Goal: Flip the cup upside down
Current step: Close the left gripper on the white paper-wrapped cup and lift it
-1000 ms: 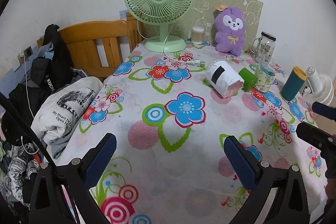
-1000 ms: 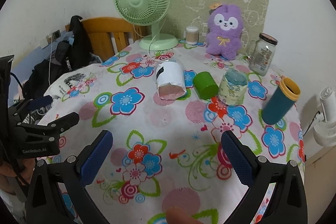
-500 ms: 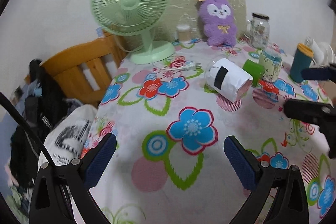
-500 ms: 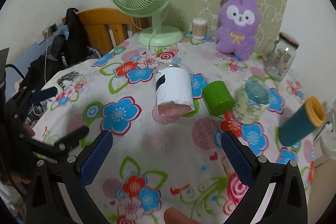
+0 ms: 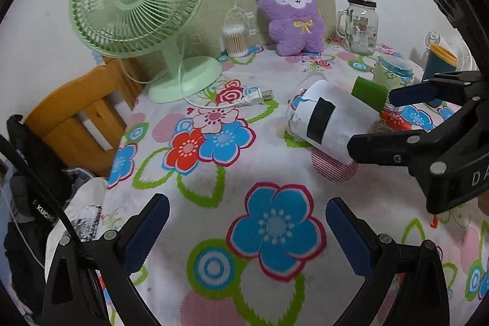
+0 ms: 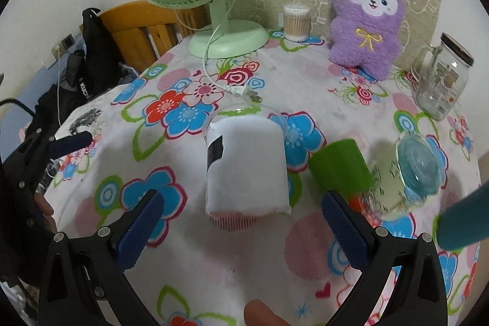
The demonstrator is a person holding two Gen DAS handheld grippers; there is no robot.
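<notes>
Cup (image 6: pixel 246 164) lies sideways, black patch on white wrap, unlettered

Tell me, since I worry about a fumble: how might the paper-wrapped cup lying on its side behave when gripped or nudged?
The paper-wrapped cup lies on its side on the tablecloth, so a nudge would probably roll it. Its rim looks like clear glass, so likely rigid but breakable. The loose, torn wrap may slip under the pads of the right hand-held gripper, which is open around it.
</notes>
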